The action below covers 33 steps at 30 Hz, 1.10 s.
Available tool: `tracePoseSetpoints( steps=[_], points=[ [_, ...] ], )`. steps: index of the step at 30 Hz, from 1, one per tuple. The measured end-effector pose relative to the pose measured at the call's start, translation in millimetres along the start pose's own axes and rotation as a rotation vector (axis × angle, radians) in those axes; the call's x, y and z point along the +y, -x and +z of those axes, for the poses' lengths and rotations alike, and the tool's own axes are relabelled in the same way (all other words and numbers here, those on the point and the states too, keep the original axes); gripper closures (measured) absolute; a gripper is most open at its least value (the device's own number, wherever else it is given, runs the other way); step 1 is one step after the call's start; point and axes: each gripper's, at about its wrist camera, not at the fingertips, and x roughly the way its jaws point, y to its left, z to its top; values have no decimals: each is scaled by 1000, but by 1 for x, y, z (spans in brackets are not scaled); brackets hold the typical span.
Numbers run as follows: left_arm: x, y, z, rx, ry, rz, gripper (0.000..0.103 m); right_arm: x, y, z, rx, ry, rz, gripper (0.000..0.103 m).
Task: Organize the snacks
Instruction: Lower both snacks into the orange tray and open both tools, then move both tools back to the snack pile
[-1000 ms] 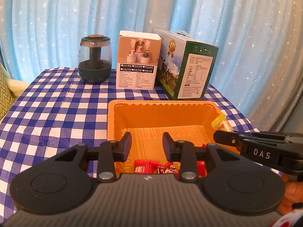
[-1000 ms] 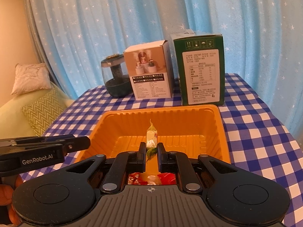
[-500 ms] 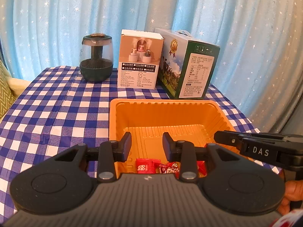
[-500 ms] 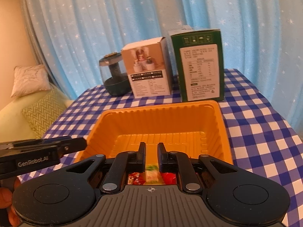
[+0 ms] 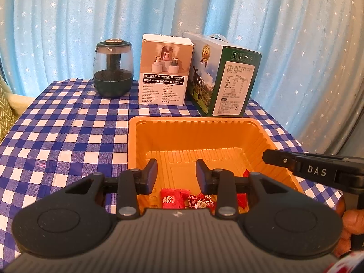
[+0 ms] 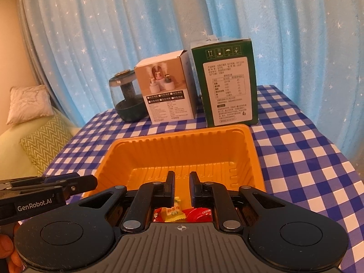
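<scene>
Snacks point(image 5: 175, 198) in red wrappers lay at the near end of the orange tray point(image 5: 227, 122), and this looked like the reason why both grippers were held over that end, pointing down and forward into it. In the left wrist view the left gripper point(image 5: 176, 173) stood with its jaws a little apart and nothing between them; the red packets were just under and behind its fingertips, toward 6 o'clock, not touching the pads. The right gripper point(image 5: 270, 157) came in from 3 o'clock over the right rim of the tray, and a hand point(image 5: 348, 225) held its handle at the edge of the picture.

In the right wrist view the right gripper point(image 6: 182, 188) had its jaws nearly together, with only a thin gap, and I saw nothing gripped in it. A yellow packet point(image 6: 174, 211) and a red packet point(image 6: 200, 213) lay in the tray right below its fingertips, at 6 o'clock. I judged that this packet was already put down and the gripper was free for a next one.

The far part of the tray was bare. Behind it, at 12 o'clock, stood a white box point(image 5: 165, 72) and a green box point(image 5: 225, 77), with a glass jar point(image 5: 113, 68) at 11 o'clock, all on the checked tablecloth point(image 5: 56, 132) and well apart from the grippers, so they seemed to be only background
</scene>
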Motion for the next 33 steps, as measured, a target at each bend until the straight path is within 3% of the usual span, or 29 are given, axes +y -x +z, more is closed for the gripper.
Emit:
tracePoseSetpoints(
  steps=[7, 12, 13, 15, 16, 17, 21, 23, 28, 33],
  points=[
    [-7, 1, -5, 3, -24, 1, 69, -1, 4, -2, -9, 0, -16, 90],
    [-10, 4, -8, 0, -40, 6, 59, -2, 8, -3, -15, 17, -33, 89],
    [-10, 5, -9, 0, -42, 8, 57, -2, 10, -4, -14, 18, -34, 86],
    [-11, 6, -10, 4, -46, 10, 55, -3, 13, -5, -20, 16, -39, 69],
    [-11, 7, -11, 6, -48, 10, 54, -5, 16, -5, -29, 11, -41, 53],
    [-12, 8, -11, 7, -51, 11, 52, -7, 19, -6, -40, 6, -44, 47],
    [-12, 16, -14, 2, -57, 11, 47, -13, 28, -8, -48, -9, -60, 43],
    [-11, 21, -16, -1, -58, 13, 44, -14, 34, -11, -47, -8, -66, 35],
    [-7, 37, -25, -9, -54, 19, 28, -15, 50, -23, -35, 11, -75, 33],
    [-2, 52, -33, -7, -57, 30, 23, -16, 72, -38, -16, -7, -69, 33]
  ],
)
